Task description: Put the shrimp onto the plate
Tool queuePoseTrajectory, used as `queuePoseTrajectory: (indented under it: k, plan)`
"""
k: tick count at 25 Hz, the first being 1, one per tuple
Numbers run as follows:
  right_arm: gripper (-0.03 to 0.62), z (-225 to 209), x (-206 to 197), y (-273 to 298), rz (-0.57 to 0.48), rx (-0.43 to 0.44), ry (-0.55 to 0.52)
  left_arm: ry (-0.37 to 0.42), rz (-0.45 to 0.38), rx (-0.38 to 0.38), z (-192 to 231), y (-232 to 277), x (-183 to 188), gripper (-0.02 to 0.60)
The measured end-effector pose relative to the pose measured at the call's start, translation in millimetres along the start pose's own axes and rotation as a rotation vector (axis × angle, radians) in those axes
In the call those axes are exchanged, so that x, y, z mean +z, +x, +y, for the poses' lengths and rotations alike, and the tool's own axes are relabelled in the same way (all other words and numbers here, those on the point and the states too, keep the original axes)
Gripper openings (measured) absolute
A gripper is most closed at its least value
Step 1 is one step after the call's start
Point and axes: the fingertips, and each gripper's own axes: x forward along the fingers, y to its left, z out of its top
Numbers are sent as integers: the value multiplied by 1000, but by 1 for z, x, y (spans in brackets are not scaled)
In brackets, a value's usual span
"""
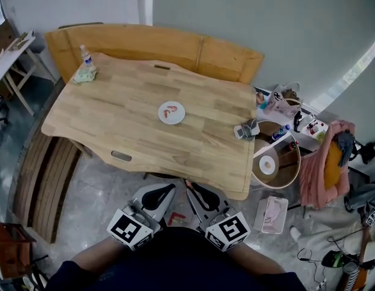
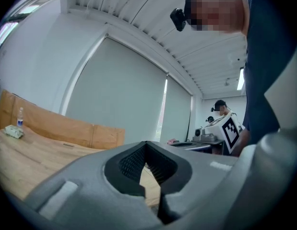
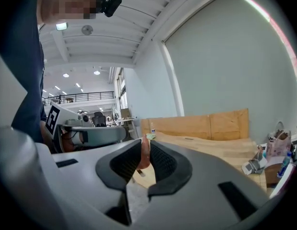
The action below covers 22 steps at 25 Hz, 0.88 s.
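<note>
A white plate [image 1: 180, 117] lies at the middle of the wooden table [image 1: 114, 114], and one pink shrimp [image 1: 171, 110] lies on it. Both grippers hang side by side below the table's near edge, close to my body. My right gripper [image 1: 194, 190] [image 3: 146, 145] is shut on a second pink-orange shrimp [image 3: 145, 156], which stands upright between its ribbed pads. Beside it, my left gripper [image 1: 166, 193] [image 2: 147, 145] is shut, its tips meeting with nothing between them. In both gripper views the tabletop stretches ahead at about jaw height.
A water bottle [image 1: 85, 56] and a crumpled cloth [image 1: 85, 74] sit at the table's far left corner. A small grey object [image 1: 246, 129] rests near its right edge. A round wooden stand [image 1: 278, 157] with clutter is to the right. Wooden benches [image 1: 193, 47] line the back.
</note>
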Motion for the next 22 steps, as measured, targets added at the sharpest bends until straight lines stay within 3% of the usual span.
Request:
queuePoseTrajectory:
  k: [11,17,22]
  plan:
    - [64,-37,31,104,-8,-99,12,13,-9,-129,100,35,34,4]
    - [64,-56,43,134,-19,-149,12,3,-4,-152,137,46,39,4]
    - [64,-69,45,148,8,-127,6,5,-28,-150,148,59,47,3]
